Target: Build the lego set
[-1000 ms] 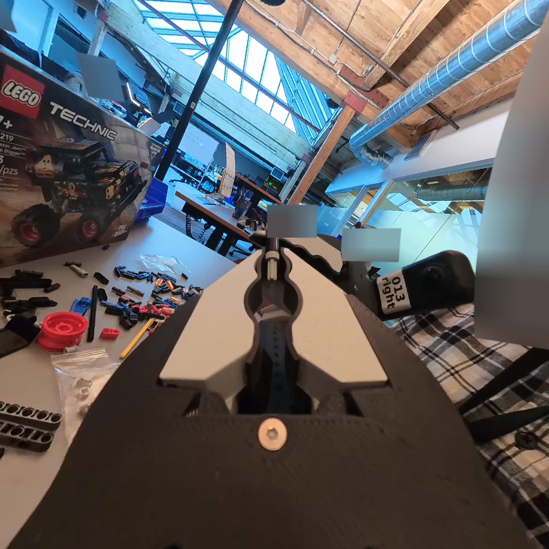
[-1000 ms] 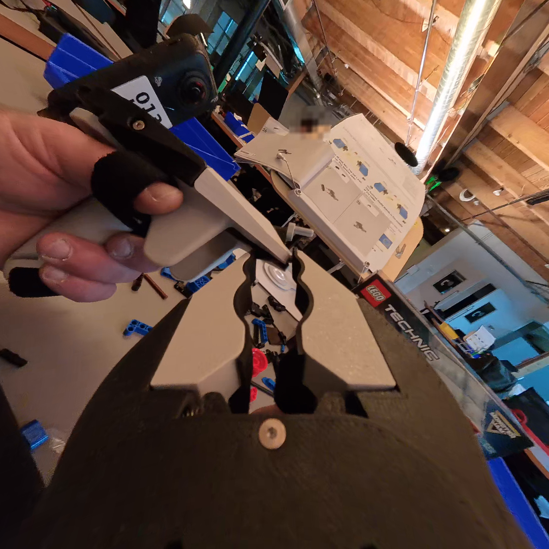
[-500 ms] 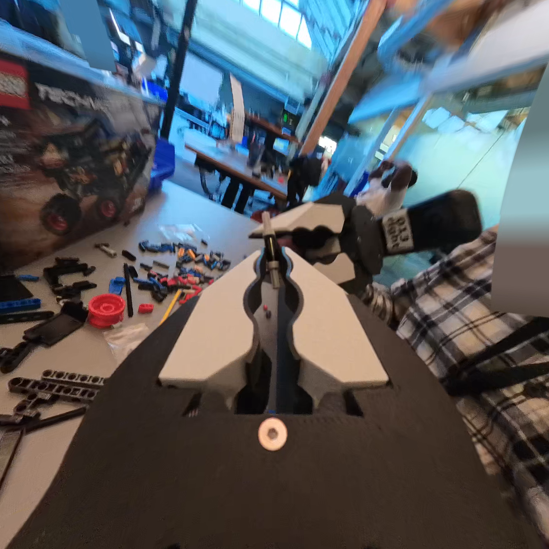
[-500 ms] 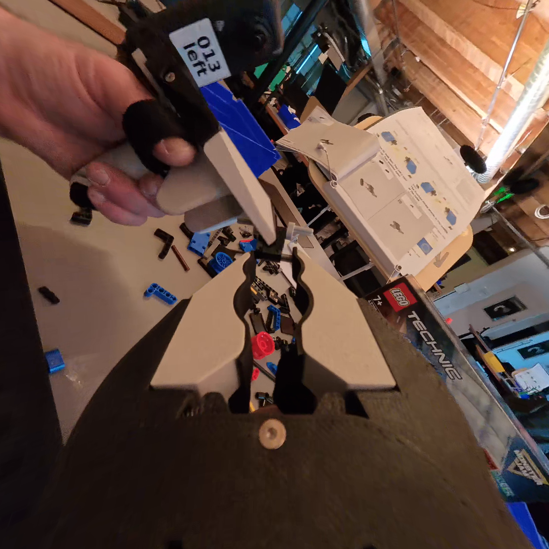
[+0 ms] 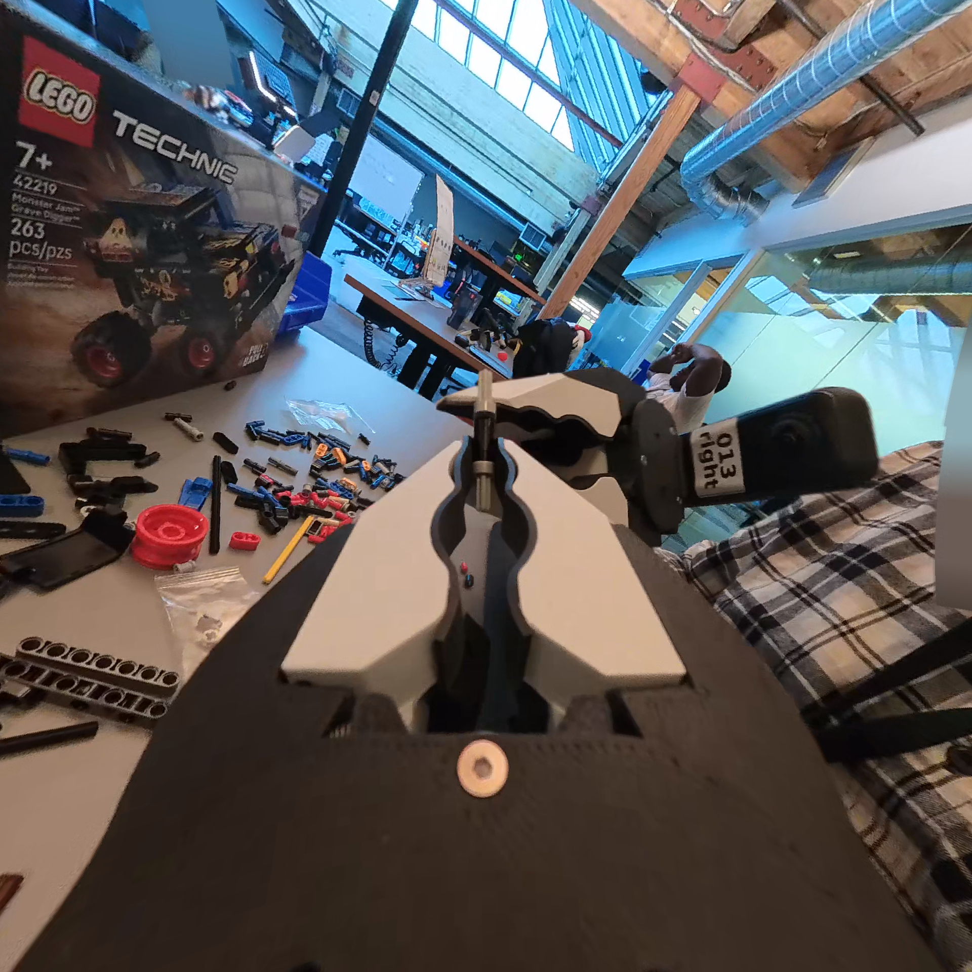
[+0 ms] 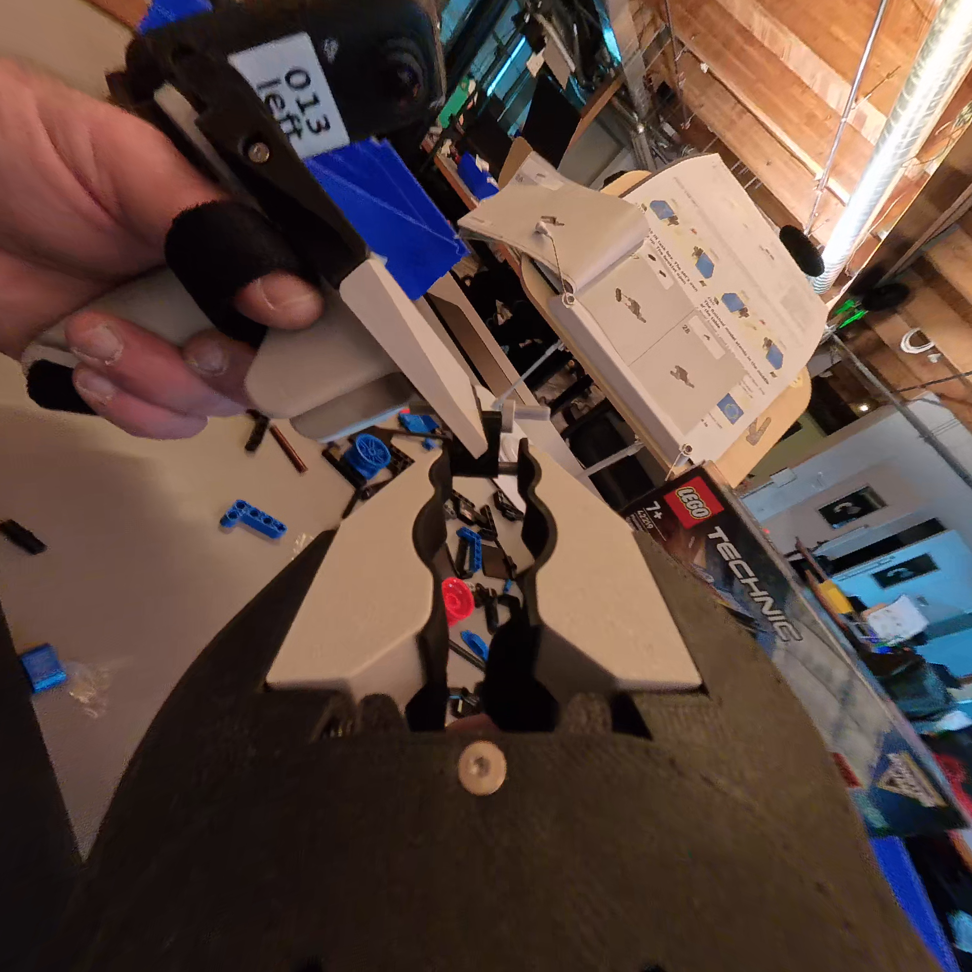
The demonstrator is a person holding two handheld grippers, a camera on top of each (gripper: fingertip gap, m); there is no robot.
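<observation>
**Axle pinned at the tips, both claws meeting in mid-air**

The left claw (image 5: 483, 463) was clamped nearly closed on a grey axle (image 5: 483, 476) carrying a black connector (image 5: 482, 425), the piece standing upright right between its tips and poking out beyond them. The right claw (image 6: 486, 463) came in from the side, tips part-way apart around that black connector (image 6: 481, 457), though a firm grip could not be made out. Down on the bench (image 5: 315, 363) sat loose parts, a red wheel hub (image 5: 168, 534) and the set's box (image 5: 137, 252). An instruction booklet (image 6: 678, 310) stood propped behind.
</observation>
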